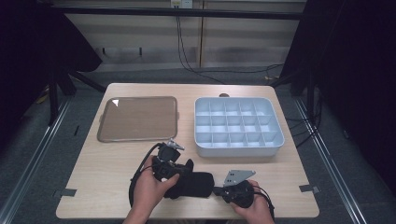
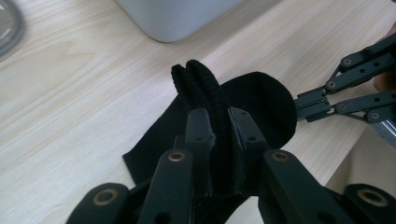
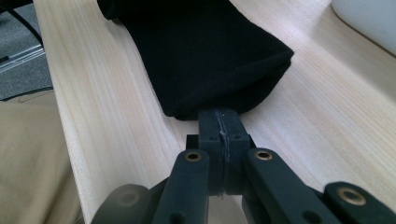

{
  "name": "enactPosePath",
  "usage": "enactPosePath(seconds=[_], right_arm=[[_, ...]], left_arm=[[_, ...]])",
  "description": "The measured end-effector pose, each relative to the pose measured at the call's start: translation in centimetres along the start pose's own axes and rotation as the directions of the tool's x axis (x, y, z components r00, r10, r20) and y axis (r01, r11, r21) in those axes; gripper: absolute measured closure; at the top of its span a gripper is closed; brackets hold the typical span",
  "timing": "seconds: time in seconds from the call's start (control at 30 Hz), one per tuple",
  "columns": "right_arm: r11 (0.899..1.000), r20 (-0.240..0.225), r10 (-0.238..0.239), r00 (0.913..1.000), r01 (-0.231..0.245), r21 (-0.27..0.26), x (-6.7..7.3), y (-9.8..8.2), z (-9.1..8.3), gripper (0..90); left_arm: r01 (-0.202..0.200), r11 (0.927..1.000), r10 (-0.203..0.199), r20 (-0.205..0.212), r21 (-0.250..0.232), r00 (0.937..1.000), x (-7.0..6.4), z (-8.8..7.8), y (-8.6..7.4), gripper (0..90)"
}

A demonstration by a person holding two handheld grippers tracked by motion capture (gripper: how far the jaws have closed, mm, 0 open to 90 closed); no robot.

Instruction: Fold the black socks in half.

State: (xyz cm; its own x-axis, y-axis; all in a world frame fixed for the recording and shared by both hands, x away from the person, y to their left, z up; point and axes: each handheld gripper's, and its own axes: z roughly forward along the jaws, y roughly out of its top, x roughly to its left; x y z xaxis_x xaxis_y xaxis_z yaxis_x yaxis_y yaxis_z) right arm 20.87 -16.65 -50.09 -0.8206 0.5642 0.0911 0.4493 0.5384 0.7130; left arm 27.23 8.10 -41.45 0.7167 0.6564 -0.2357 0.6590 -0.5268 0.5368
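With the black sock (image 2: pixel 252 100) clamped at its ribbed cuff between the left gripper (image 2: pixel 218 140) jaws and at its toe edge just ahead of the closed right gripper (image 3: pixel 219 128) jaws, the thin toe hold could be lost if the 2 grippers are pulled apart above the table (image 3: pixel 116 116).

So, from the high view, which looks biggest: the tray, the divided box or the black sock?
1. Divided box and tray: they look about the same, too close to rank.
2. Black sock: clearly the smallest, though it lies nearer the camera and the grippers cover part of it.
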Motion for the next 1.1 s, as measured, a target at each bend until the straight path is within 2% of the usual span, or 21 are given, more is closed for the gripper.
enactPosePath(seconds=[0.27, 0.3, 0.6, 0.63, 0.77, 0.87, 1.03, 1.1], right_arm=[[1.0, 0.001, 0.001, 1.0, -0.001, 0.0, 0.0, 0.0, 0.0, 89.7], [1.0, 0.0, 0.001, 1.0, -0.001, 0.0, 0.0, 0.0, 0.0, 89.7], [1.0, 0.001, -0.002, 1.0, 0.002, 0.0, 0.1, 0.1, 0.1, 89.7], [1.0, 0.001, 0.0, 1.0, 0.0, 0.001, 0.1, 0.1, 0.1, 89.7], [1.0, 0.001, -0.001, 1.0, 0.001, 0.001, 0.0, 0.1, 0.1, 89.7], [1.0, 0.003, -0.004, 1.0, 0.004, 0.001, 0.0, 0.1, 0.1, 89.7], [1.0, 0.001, -0.002, 1.0, 0.002, 0.001, 0.0, 0.1, 0.1, 89.7], [1.0, 0.001, -0.003, 1.0, 0.003, 0.001, 0.0, 0.1, 0.1, 89.7]], left_arm=[[-0.011, 0.9994, 0.01, 0.028, 0.033, 0.9996, -0.4, 1.3, 0.2, 79.3], [-0.001, 0.9995, 0.0, 0.028, 0.031, 0.9996, -0.6, 1.4, 0.2, 79.3], [-0.013, 0.9987, 0.011, 0.042, 0.049, 0.999, -1.3, 2.2, 0.4, 79.3], [-0.013, 0.9989, 0.011, 0.057, 0.045, 0.9983, -1.6, 2.5, 0.5, 79.3], [-0.042, 0.9971, 0.038, 0.057, 0.064, 0.9976, -2.1, 3.2, 0.8, 79.3], [-0.041, 0.9961, 0.036, 0.063, 0.077, 0.9973, -2.5, 4.2, 0.7, 79.2], [-0.04, 0.9961, 0.034, 0.069, 0.079, 0.997, -2.9, 4.8, 0.6, 79.2], [-0.05, 0.995, 0.044, 0.067, 0.086, 0.9968, -3.1, 5.2, 0.5, 78.8]])
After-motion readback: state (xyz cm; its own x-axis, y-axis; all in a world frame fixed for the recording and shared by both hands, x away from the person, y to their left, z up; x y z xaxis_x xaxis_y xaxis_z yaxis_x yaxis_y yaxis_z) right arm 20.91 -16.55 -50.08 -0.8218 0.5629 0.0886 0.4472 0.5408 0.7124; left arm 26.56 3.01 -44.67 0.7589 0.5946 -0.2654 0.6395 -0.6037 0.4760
